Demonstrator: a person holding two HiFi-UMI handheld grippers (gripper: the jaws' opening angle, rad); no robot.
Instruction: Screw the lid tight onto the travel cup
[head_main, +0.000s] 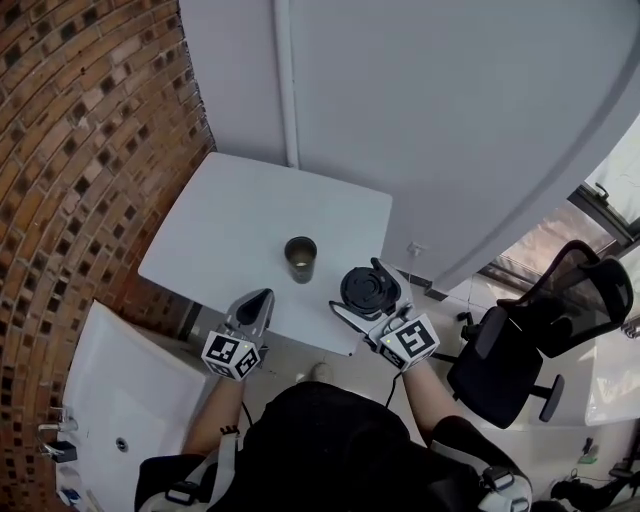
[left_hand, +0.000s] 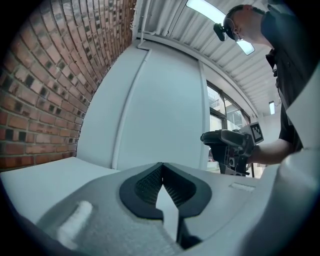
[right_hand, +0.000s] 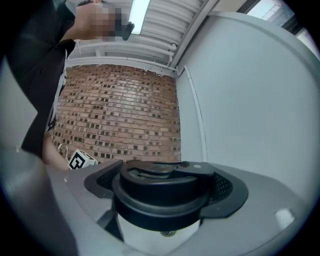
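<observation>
On the surface (head_main: 240, 215), toward its near edge: travel cup (head_main: 300, 259), dark, upright, mouth open, no lid on. Standing free, touched by nothing. Contents not readable from above.

Right of the cup, a little nearer the person (head_main: 330, 450): lid (right_hand: 161, 194), black, round, flip tab on top, clamped across its rim in the right tongs (head_main: 366, 292). Pads pressing on opposite sides, lid level, top side up. Apart from the cup, not yet over its mouth.

Left of the cup, also nearer the person: left tongs (left_hand: 162, 176), closed tight, pads meeting, nothing between them. Pointing level and past the cup, which is absent from the left gripper view.

Handling, as a judgement only:
- Cup probably hard-walled, stiff, smooth, fairly light, so likely to spin or tip under the twist of the lid unless steadied.
- Best taken around the body at mid-height, squeezed from two sides, after opening the left tongs.
- Lid rigid, with a rim broad enough for a firm bite. Rim hold good for turning, though slip possible once the threads tighten.
- To be set flat on the mouth before turning, against cross-threading.

Beyond the cup: pale wall panel (head_main: 420, 120) behind, brick wall (head_main: 80, 150) to the left, black office chair (head_main: 545, 320) well off to the right.
</observation>
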